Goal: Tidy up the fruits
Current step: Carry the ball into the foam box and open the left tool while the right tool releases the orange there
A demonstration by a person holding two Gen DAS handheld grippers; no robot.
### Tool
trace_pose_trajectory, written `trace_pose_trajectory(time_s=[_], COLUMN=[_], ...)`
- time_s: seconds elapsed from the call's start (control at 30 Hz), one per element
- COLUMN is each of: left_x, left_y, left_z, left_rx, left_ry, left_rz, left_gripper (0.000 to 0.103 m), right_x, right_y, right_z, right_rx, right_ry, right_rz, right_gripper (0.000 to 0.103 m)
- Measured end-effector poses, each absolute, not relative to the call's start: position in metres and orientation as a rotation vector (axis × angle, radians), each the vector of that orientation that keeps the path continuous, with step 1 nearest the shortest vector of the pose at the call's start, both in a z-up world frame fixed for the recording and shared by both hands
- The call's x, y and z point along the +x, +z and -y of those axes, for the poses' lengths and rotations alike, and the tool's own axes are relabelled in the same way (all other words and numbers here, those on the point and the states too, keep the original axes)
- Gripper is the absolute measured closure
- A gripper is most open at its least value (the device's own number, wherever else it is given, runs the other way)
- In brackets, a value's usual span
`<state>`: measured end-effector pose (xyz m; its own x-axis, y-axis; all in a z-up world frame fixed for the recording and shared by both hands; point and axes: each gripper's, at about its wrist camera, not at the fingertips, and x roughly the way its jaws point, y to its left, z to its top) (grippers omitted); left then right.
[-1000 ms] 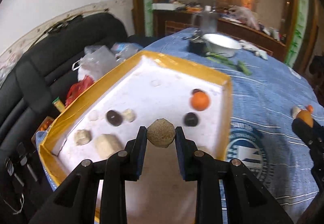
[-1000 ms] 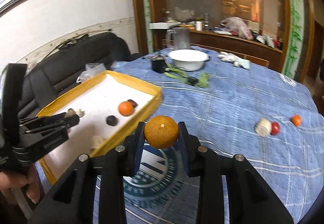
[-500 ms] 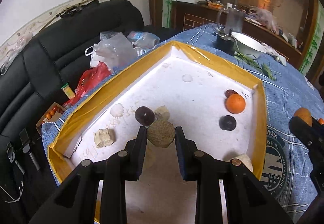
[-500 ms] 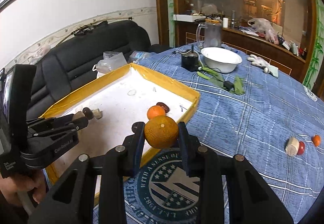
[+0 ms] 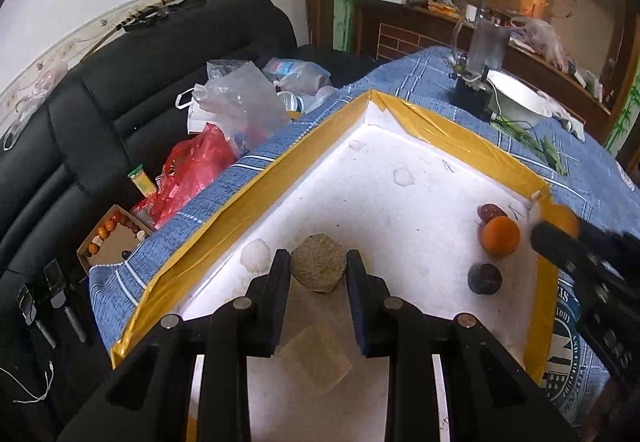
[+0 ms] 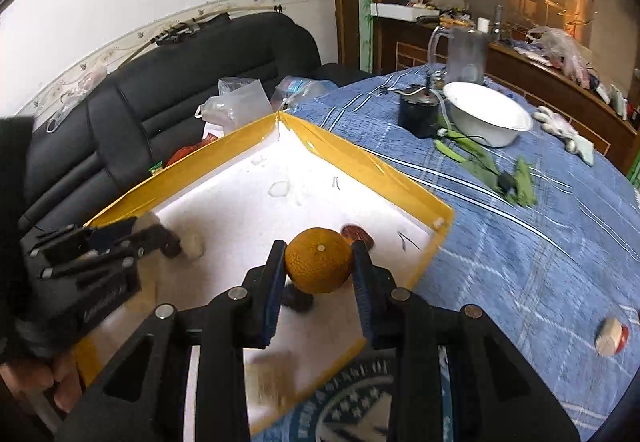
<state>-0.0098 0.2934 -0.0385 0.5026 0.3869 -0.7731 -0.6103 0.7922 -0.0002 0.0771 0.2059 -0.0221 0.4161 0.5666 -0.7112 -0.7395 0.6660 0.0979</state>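
A round table [image 6: 540,242] under a blue checked cloth fills the right of both views; behind it stands a black sofa [image 5: 100,114] strewn with plastic bags [image 5: 236,102], a white wall, and a dark wood sideboard [image 6: 560,82]; a white bowl [image 6: 486,116], a clear jug [image 6: 464,50] and green leaves [image 6: 516,178] sit at the far side of the cloth. A white foam tray [image 5: 460,138] with yellow-taped walls lies near the table's edge, one corner pointing away from the cameras. The left gripper [image 5: 319,274] is clamped on a rough tan fruit [image 5: 318,266] low over the tray floor near the left wall; roundish, it has no clear long axis. The right gripper [image 6: 319,262] pinches an orange [image 6: 319,260] above the tray's right side, its stem dimple facing the camera. On the tray floor near the right wall rest a small orange fruit [image 5: 500,236], a dark plum [image 5: 484,279] just beside it, and a reddish fruit [image 5: 489,211] touching the small orange fruit; a pale fruit [image 6: 608,336] lies out on the cloth.
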Motion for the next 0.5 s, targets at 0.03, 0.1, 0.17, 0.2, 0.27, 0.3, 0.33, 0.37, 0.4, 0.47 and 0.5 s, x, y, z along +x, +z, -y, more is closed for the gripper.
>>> trace_pose_trajectory(time_s=[0.03,0.1,0.17,0.2,0.27,0.3,0.33,0.37,0.4,0.47,0.5], left_x=[-0.009,-0.007,-0.005,-0.004,-0.002,0.0,0.001,0.001,0.001,0.002,0.001], left_y=[-0.039,-0.04,-0.041,-0.043,-0.046,-0.045,-0.045,-0.044,-0.045,-0.046,-0.046], left_z=[-0.292,-0.29,-0.29,-0.292,-0.294,-0.294,-0.294,-0.294,-0.295,-0.297,-0.297], left_rx=[-0.287,-0.282,-0.277,-0.281,-0.289,-0.284,-0.279,-0.279,-0.285,-0.296,-0.299], left_ry=[0.605,0.588,0.58,0.582,0.58,0.578,0.576,0.575,0.577,0.575,0.575], left_rz=[-0.855,-0.864,-0.868,-0.876,-0.888,-0.892,-0.893,-0.892,-0.892,-0.906,-0.909], left_gripper=[0.076,0.076,0.076,0.076,0.076,0.076,0.076,0.076,0.076,0.072,0.067], right_x=[0.082,0.09,0.098,0.104,0.111,0.113,0.114,0.117,0.12,0.123,0.124], right_y=[-0.024,-0.029,-0.032,-0.034,-0.038,-0.04,-0.041,-0.043,-0.046,-0.049,-0.051], right_z=[-0.212,-0.223,-0.231,-0.236,-0.244,-0.247,-0.249,-0.251,-0.252,-0.254,-0.256], right_rx=[-0.245,-0.256,-0.258,-0.26,-0.268,-0.275,-0.279,-0.278,-0.275,-0.28,-0.292], right_ry=[0.832,0.829,0.825,0.824,0.826,0.827,0.827,0.824,0.821,0.821,0.822], right_rz=[-0.796,-0.809,-0.824,-0.833,-0.847,-0.852,-0.855,-0.864,-0.873,-0.886,-0.897], right_gripper=[0.069,0.069,0.069,0.069,0.069,0.069,0.068,0.068,0.068,0.068,0.068])
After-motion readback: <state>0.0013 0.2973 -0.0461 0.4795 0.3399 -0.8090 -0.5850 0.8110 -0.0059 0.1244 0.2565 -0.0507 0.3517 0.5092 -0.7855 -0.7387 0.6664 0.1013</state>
